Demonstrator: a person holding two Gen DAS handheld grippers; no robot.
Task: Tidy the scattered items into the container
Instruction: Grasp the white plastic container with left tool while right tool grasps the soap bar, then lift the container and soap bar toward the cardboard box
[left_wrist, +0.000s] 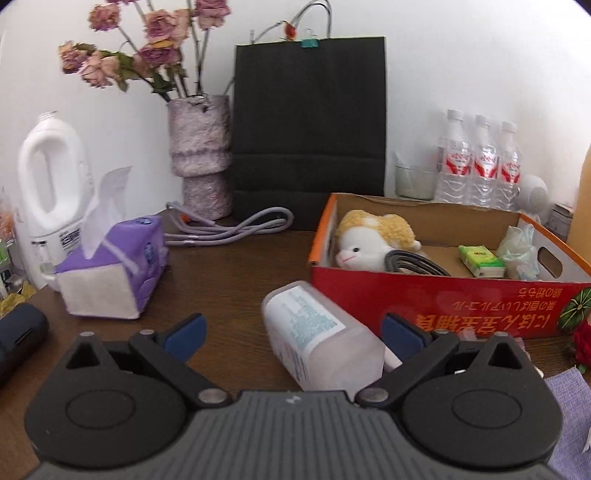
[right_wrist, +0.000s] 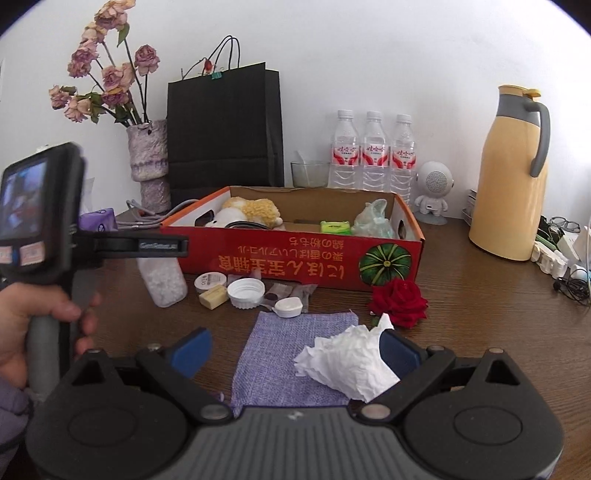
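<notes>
Here, bottle (left_wrist: 317, 332) btwn wide left gripper (left_wrist: 293, 334), box (left_wrist: 443, 302) adjacent

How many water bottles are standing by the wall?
3. The left water bottle, the middle water bottle and the right water bottle stand upright in a row behind the red box, beside the white speaker. None seems hidden.

Black paper bag (left_wrist: 309, 129), dried-flower vase (left_wrist: 199, 155), three water bottles (right_wrist: 373, 151), yellow thermos (right_wrist: 511, 173)
</notes>
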